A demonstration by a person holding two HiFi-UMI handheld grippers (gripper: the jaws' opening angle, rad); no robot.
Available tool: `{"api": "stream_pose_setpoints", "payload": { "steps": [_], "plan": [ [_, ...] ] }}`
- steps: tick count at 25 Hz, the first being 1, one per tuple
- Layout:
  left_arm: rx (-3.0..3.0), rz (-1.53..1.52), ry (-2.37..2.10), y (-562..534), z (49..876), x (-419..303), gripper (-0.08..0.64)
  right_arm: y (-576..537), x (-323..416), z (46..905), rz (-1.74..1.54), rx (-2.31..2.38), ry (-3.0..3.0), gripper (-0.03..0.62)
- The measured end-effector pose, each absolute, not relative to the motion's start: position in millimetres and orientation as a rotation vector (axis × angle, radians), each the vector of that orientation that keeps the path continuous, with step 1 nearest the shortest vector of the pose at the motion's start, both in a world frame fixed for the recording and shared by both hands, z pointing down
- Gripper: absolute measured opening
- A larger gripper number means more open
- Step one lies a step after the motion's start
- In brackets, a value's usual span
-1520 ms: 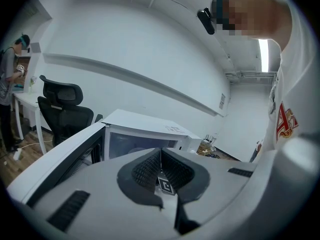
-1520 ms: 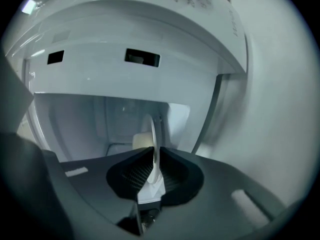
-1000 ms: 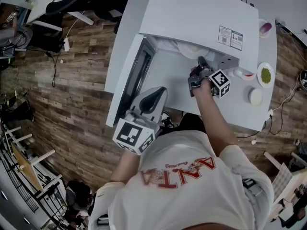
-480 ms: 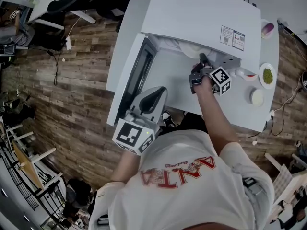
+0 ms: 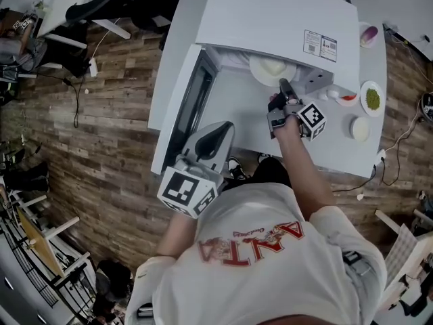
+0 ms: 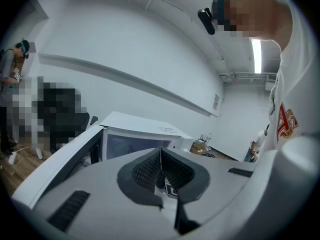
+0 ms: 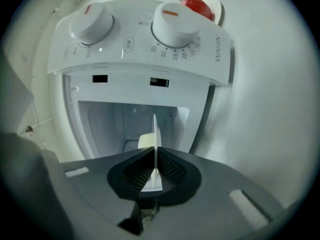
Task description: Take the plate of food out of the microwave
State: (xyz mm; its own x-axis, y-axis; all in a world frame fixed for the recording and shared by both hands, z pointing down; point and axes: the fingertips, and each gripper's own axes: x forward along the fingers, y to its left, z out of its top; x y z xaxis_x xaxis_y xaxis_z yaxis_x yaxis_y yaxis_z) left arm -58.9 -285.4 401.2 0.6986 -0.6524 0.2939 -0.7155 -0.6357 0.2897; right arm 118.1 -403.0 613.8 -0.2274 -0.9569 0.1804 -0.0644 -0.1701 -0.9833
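The white microwave stands on a white table, its door swung open to the left. A white plate with a pale lump of food sticks out of the cavity mouth. My right gripper is shut on the plate's near rim; in the right gripper view the plate runs edge-on between the pads, below the two knobs. My left gripper hovers by the door's near end, jaws shut on nothing. In the left gripper view it faces the microwave.
Right of the microwave sit a small dish of green food, a dish with something red, a round white lid and a purple item. The table edge is near me. A person stands far left.
The plate shows further out of the microwave cavity than before, with the right gripper still on its rim. The left gripper has stayed put.
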Motion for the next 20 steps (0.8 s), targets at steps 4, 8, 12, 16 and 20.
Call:
{"api": "stream_pose_setpoints", "payload": {
  "steps": [4,8,12,16,20],
  "plan": [
    [2.560,0.215,-1.011,-274.5,395.1,-55.2,0.009,-368.2,109.2,606.2,-1.519,-1.238,1.349,0.018],
    [2.602,0.195,-0.943,-261.4,392.7,-50.2,0.009,-325.9,105.1,608.5,-1.542,-1.243,1.332,0.018],
    [2.641,0.199,-0.857,-245.9,392.5,-40.2,0.011,-284.7,113.3,619.5,-1.542,-1.284,1.297,0.018],
    [2.672,0.205,-0.777,-233.3,392.8,-29.7,0.011,-247.2,133.8,635.7,-1.523,-1.351,1.230,0.018],
    [2.698,0.221,-0.702,-222.7,394.1,-19.1,0.011,-218.6,159.3,652.0,-1.490,-1.424,1.155,0.018]
  ]
}}
